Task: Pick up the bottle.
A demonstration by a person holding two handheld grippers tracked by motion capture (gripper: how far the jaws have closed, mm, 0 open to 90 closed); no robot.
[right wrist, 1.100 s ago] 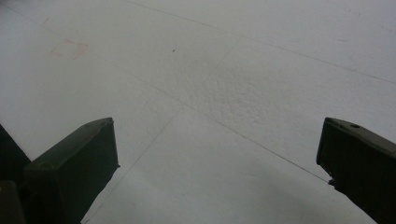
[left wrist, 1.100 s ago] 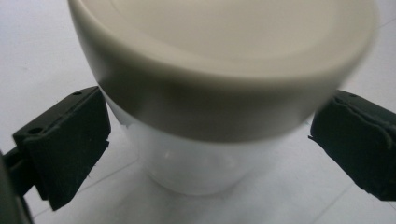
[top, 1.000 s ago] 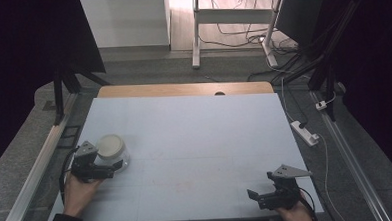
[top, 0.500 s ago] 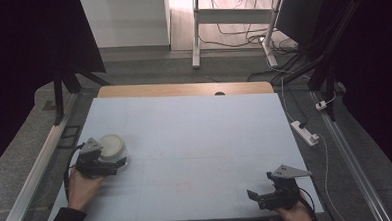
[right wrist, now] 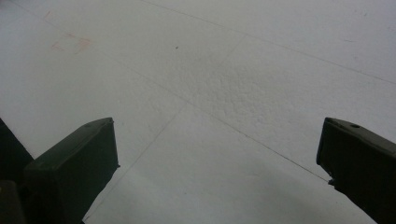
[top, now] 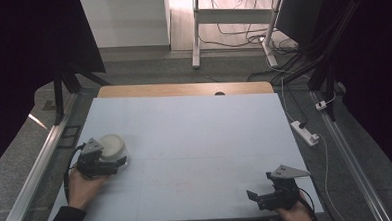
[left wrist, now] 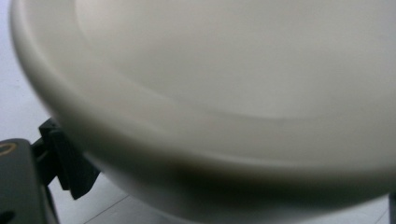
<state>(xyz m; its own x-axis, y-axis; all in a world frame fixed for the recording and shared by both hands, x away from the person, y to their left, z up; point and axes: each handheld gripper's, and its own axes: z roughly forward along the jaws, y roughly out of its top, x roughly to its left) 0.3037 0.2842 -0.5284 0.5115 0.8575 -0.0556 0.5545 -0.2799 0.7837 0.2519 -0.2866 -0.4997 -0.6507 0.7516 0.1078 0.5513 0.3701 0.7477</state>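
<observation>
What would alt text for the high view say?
A person's left gripper holds a white bowl at the left of a pale table. The right gripper rests open and empty near the front right corner.

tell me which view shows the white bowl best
The high view: the whole bowl sits on the table at the left gripper. The left gripper view gives a blurred close-up of its rim.

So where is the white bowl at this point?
In the high view the white bowl sits near the left edge of the table, right at the left gripper, far from the right gripper.
</observation>
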